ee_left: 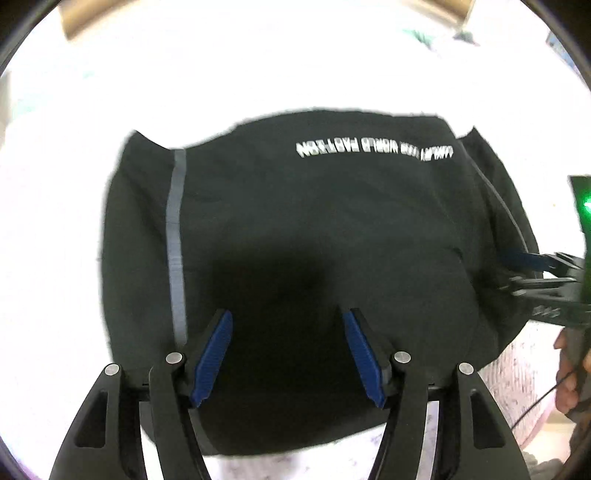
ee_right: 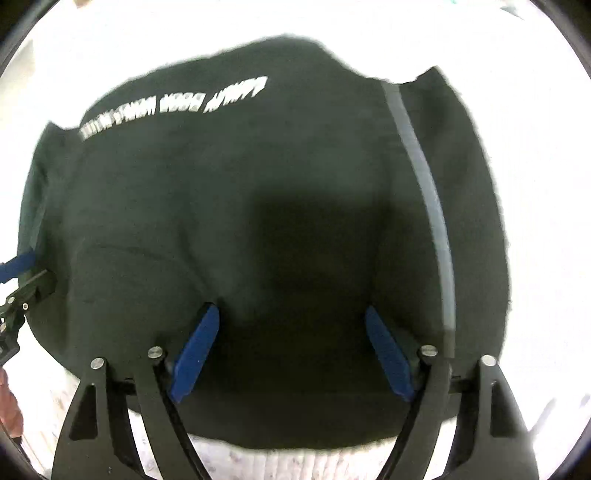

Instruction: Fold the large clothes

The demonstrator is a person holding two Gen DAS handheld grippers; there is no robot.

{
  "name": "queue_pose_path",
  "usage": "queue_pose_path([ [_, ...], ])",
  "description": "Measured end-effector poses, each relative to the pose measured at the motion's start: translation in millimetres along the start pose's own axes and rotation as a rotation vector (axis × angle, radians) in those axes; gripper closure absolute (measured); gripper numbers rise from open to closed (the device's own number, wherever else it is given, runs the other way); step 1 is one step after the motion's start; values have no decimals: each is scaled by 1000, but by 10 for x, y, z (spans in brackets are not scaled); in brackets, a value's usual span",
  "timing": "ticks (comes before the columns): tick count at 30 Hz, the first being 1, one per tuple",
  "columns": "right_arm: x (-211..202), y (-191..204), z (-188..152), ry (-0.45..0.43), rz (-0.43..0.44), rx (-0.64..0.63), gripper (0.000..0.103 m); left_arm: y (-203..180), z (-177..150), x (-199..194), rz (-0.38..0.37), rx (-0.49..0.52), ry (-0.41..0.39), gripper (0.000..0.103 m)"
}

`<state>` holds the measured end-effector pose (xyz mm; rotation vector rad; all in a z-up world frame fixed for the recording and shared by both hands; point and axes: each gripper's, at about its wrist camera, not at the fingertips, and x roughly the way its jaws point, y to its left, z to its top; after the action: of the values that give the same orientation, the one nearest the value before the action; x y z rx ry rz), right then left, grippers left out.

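A black garment [ee_left: 314, 229] with white lettering [ee_left: 373, 147] and a grey stripe [ee_left: 175, 240] lies folded in a compact bundle on a white surface; it also fills the right wrist view [ee_right: 258, 221]. My left gripper [ee_left: 286, 317] is open, its blue pads [ee_left: 214, 354] spread just above the garment's near part. My right gripper [ee_right: 291, 314] is open too, pads [ee_right: 194, 354] spread over the near part. The right gripper also shows at the garment's right edge in the left wrist view [ee_left: 543, 273]; the left gripper shows at its left edge in the right wrist view [ee_right: 22, 280].
The white, faintly patterned bed-like surface [ee_left: 55, 221] surrounds the garment on all sides. A brown wooden edge [ee_left: 81, 22] runs along the far side. A hand [ee_left: 569, 373] holds the right gripper at the right border.
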<state>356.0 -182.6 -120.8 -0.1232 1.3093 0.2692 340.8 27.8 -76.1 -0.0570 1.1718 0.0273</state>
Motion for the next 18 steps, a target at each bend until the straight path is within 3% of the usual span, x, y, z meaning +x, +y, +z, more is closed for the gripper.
queue_pose_path([
  [3,-658,-249,-179,-226,-142,34,20,181,-77,-385,50,-76,-105,38],
  [6,-1320,-470,-242,-412,-209,56,14,530,-162,-808,77,-153,-207,38],
  [7,-1490,-338,-269,-444,-222,64,12,634,-164,-965,87,-173,-244,38],
  [9,-1847,-488,-229,-536,-238,92,11,868,-185,-1237,88,-207,-309,38],
  [14,-2547,-612,-209,-730,-244,162,3,1422,-254,-1775,28,-303,-408,38],
  [18,-3046,-634,-202,-830,-241,192,3,1610,-372,-2263,94,-305,-483,38],
])
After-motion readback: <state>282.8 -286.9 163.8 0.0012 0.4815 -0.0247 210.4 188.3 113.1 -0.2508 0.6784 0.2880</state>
